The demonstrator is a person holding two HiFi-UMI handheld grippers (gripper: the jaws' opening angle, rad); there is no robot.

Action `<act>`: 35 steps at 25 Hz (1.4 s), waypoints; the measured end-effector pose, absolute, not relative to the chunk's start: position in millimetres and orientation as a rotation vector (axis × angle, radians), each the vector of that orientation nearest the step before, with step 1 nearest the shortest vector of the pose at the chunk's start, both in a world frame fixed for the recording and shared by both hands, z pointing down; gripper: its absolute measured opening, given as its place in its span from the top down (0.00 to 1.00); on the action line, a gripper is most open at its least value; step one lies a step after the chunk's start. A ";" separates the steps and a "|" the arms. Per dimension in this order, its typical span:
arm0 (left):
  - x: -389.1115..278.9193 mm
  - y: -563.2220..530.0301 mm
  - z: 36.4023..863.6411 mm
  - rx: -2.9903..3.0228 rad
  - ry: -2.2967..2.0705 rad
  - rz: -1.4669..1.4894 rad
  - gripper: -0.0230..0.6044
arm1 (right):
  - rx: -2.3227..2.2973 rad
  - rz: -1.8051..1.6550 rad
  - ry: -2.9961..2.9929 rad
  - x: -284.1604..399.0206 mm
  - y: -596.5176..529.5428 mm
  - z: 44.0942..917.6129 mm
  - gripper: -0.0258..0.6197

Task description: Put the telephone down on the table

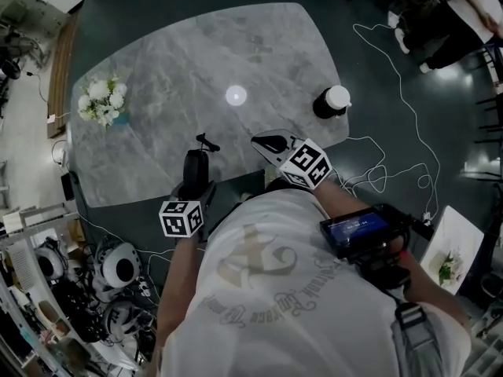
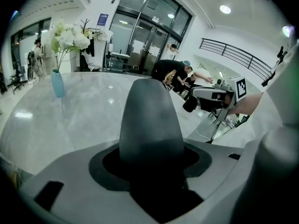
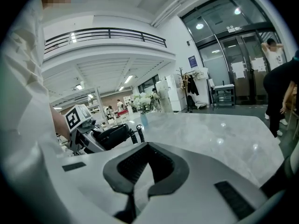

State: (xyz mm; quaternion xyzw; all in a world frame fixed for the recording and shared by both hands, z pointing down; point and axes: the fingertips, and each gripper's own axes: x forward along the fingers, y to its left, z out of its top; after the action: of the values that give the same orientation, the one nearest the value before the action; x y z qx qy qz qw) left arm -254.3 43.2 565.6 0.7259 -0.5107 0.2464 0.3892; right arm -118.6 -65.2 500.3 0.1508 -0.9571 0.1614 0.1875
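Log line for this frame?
left gripper: shut on telephone | right gripper: shut, empty | telephone: held over table near edge

Grey marbled table (image 1: 196, 53); black telephone (image 1: 196, 165); white flowers (image 1: 100, 99); blue vase (image 2: 57, 84).

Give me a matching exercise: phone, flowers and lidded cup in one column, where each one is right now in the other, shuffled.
Things:
1. phone
2. flowers
3. cup

Places:
a. near the right edge of the table
b. held in the left claw
c. at the table's left end

Pairs: 1-b; 2-c; 3-a
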 end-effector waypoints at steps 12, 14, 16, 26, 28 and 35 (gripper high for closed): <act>-259.5 27.7 568.4 1.831 -1.303 0.613 0.52 | 0.448 0.478 -2.679 -117.0 -69.6 496.5 0.94; -258.6 16.1 569.0 1.833 -1.301 0.623 0.52 | 0.448 0.488 -2.677 -115.2 -76.8 498.3 0.94; -257.5 3.0 568.8 1.830 -1.301 0.630 0.52 | 0.445 0.499 -2.676 -113.2 -86.0 499.7 0.94; -237.0 -52.5 585.2 1.807 -1.304 0.665 0.52 | 0.422 0.555 -2.674 -97.7 -130.3 517.4 0.94; -224.9 -71.1 598.9 1.789 -1.310 0.677 0.52 | 0.404 0.574 -2.676 -87.7 -146.6 531.7 0.94; -215.0 -106.2 608.9 1.718 -1.332 0.602 0.52 | 0.374 0.625 -2.673 -83.4 -158.3 542.1 0.94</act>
State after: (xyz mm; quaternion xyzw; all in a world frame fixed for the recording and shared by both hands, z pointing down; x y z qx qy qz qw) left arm -215.0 -106.2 608.9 0.6880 -0.5334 0.2413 0.4288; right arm -83.4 -158.3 542.1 0.1327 -0.9483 0.2217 0.1843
